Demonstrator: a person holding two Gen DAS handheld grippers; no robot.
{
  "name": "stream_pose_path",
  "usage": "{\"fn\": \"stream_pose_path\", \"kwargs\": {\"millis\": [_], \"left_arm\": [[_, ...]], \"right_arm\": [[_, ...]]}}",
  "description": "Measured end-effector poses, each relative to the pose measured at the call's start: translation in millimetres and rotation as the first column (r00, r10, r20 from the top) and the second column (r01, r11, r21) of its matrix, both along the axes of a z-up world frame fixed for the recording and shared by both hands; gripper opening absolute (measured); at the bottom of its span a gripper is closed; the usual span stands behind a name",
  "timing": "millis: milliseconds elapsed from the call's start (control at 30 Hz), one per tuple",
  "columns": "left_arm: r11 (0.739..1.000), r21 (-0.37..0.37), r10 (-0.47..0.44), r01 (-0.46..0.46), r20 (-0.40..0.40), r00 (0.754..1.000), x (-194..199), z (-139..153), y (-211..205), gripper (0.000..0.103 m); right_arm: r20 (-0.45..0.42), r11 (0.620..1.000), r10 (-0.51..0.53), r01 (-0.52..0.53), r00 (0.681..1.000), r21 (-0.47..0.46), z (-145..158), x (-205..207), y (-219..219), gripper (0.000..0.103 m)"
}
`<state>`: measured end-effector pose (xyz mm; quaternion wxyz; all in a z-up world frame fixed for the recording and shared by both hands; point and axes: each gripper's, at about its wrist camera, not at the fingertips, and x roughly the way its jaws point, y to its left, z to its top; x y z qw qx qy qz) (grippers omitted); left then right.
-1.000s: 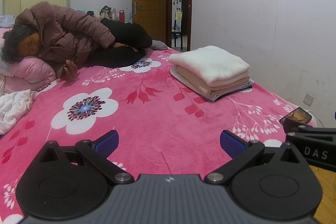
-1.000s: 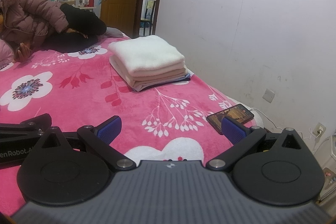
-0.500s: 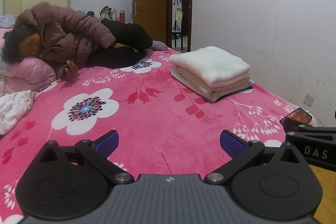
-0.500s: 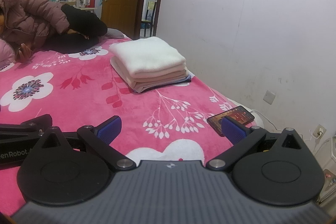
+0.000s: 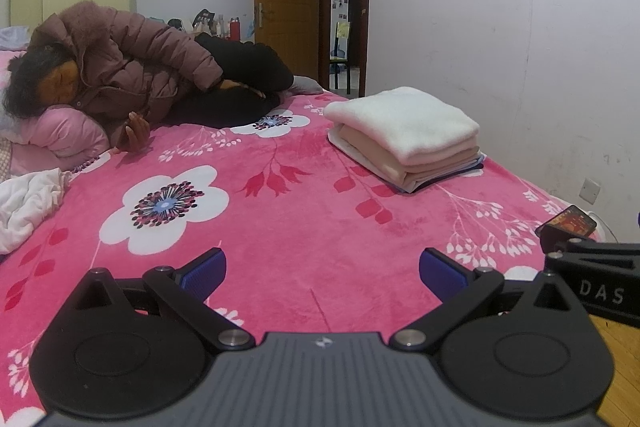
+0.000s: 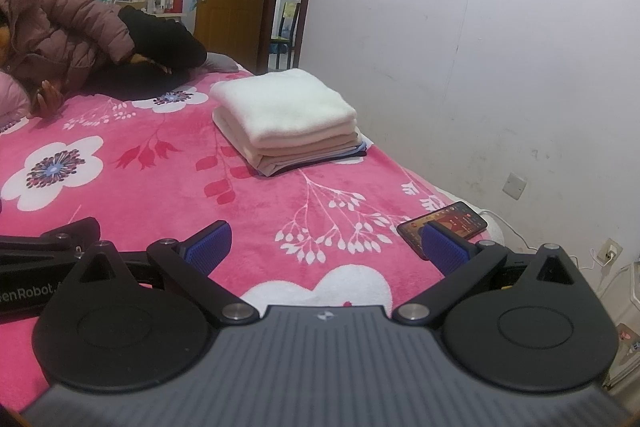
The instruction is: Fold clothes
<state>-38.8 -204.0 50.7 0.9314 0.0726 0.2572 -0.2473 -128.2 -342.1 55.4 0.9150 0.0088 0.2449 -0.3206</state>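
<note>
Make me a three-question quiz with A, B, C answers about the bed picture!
1. Where is the phone?
A. on the stack
B. near the bed's edge by the wall
C. on the pillow

2. What colour is the top towel of the stack?
A. white
B. blue
C. black

3. How is the left hand-held gripper?
A. shut on a towel
B. open, empty
C. holding the phone

Answers: 1 B, it lies on the blanket near the wall; 2 A, the top fold is white; 3 B, its pads are wide apart with nothing between.
</note>
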Motion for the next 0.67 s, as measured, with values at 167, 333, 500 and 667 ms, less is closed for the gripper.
{"fn": "stream_pose_path", "kwargs": {"millis": [167, 333, 500, 667], "left_arm": [[1.0, 0.0, 0.003, -0.003, -0.002, 1.0, 0.2, -0.8, 0.0, 0.103], [1.0, 0.0, 0.004, -0.004, -0.002, 1.0, 0.4, -1.6, 0.2, 0.103], [1.0, 0.002, 0.004, -0.004, -0.004, 1.0, 0.3, -2.1, -0.4, 0.103], [1.0, 0.005, 0.004, -0.004, -0.006, 1.0, 0.3, -2.6, -1.0, 0.103]], "right_arm": [[-0.002, 1.0, 0.001, -0.001, 1.0, -0.001, -0.1, -0.1, 1.0, 0.102], [-0.002, 1.0, 0.001, -0.001, 1.0, -0.001, 0.5, -0.1, 1.0, 0.102], [-0.003, 1.0, -0.001, 0.001, 1.0, -0.001, -0.4, -0.5, 1.4, 0.102], [-0.005, 1.0, -0.005, 0.005, 1.0, 0.002, -1.7, 1.0, 0.7, 0.102]]}}
